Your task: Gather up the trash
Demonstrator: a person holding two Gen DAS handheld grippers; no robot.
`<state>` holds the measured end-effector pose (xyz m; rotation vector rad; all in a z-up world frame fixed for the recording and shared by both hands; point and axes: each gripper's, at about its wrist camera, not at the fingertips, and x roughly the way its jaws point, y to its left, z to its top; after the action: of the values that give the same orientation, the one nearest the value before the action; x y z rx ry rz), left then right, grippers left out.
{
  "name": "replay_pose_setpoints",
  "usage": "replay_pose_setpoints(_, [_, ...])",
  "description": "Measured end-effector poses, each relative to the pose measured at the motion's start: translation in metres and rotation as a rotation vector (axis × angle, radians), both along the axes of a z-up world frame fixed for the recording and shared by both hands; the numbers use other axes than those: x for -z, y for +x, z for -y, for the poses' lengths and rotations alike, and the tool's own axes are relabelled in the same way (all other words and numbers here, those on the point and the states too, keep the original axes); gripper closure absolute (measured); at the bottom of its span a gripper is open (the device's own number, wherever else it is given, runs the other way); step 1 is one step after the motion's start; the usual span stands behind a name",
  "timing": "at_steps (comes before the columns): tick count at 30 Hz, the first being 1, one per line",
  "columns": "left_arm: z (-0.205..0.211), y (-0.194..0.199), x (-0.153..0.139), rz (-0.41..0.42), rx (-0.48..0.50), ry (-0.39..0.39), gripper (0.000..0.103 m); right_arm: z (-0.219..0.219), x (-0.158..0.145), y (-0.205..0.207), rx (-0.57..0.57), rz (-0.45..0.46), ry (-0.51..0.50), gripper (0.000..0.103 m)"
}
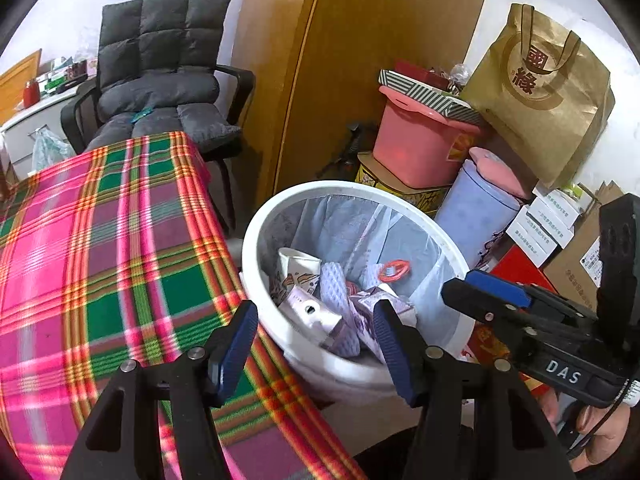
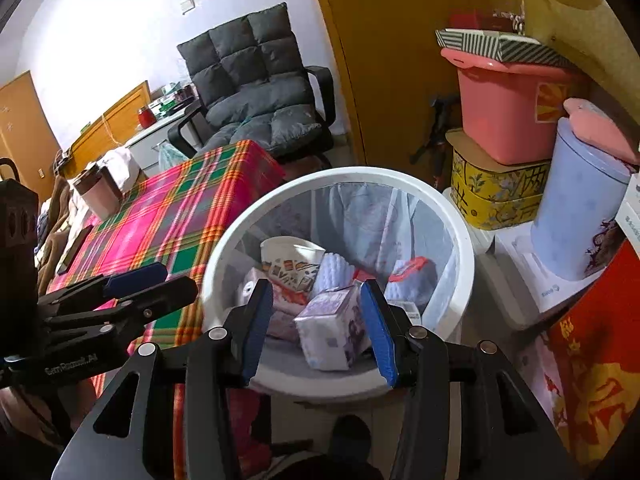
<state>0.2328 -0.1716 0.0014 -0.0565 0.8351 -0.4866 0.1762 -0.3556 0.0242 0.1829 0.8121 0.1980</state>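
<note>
White trash bin (image 2: 460, 248), lined with a thin bag, sits centre frame in both wrist views, just beside the plaid-covered table (image 1: 100, 240).

Already in the bin: crumpled paper cup (image 2: 294, 260), purple-printed carton (image 2: 334, 328) lying on top near the front, white foam netting (image 2: 332, 274), an orange-red ring-shaped scrap (image 1: 394, 270) and other wrappers I can't identify.

Right gripper (image 2: 316, 332) hangs over the bin's near rim, jaws apart. The carton shows between the blue pads (image 2: 378, 332) but lies below in the bin, pads not pressing on it. My read: that item is dropped, not held.

Left gripper (image 1: 316, 348) is over the bin's near-left rim, next to the table edge, jaws wide and empty.

Progress: the visible part of the tablecloth shows no loose trash. At the left edge of the right wrist view, a pinkish cup (image 2: 98, 196) and a dark flat object (image 2: 74, 250) remain on the table's far end; can't tell whether either counts as trash. The clutter in the right of the frame, pink tub (image 2: 508, 116) and gold paper bag (image 1: 548, 92), looks like storage, not targets.

Judgement: mostly done; what remains is a check of the far table end and the floor, most of which is out of view.
</note>
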Motion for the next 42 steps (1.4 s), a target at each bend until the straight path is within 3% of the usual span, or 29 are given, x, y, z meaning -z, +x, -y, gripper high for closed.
replay_pose_setpoints(28, [-0.073, -0.128, -0.027, 0.108, -0.155, 0.043, 0.043, -0.053, -0.022, -0.087, -0.126, 0.073, -0.071, 0.055])
replay_pose_setpoints(42, [-0.083, -0.148, -0.028, 0.100, -0.179, 0.040, 0.043, -0.059, -0.022, -0.097, -0.131, 0.075, -0.076, 0.055])
